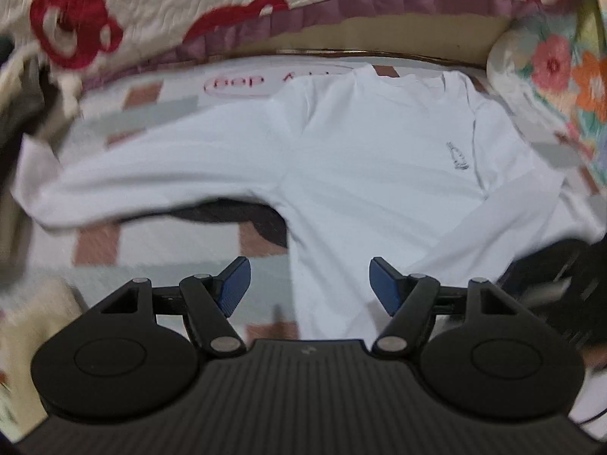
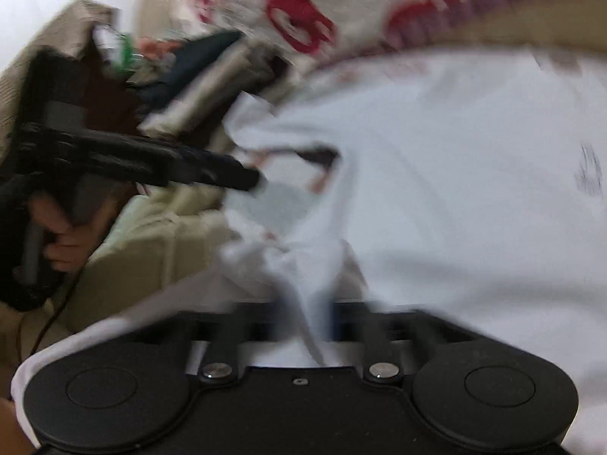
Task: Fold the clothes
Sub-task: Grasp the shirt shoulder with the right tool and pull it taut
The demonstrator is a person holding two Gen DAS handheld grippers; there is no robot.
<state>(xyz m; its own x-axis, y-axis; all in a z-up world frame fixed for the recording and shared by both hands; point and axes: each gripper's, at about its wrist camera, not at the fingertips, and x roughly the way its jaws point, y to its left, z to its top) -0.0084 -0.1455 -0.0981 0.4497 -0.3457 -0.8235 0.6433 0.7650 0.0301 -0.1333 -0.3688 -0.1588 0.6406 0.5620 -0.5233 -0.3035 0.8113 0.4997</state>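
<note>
On the bed (image 1: 163, 261) the white shirt (image 1: 379, 174) lies mostly spread, its sleeve out toward 9 o'clock, so the folding seems far from complete. Left gripper (image 1: 309, 284) has released jaws; right gripper (image 2: 303, 326) is grasping shirt cloth.

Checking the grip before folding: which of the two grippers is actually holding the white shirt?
The right gripper: shut on bunched white shirt fabric. The left gripper is open, holding nothing.
</note>
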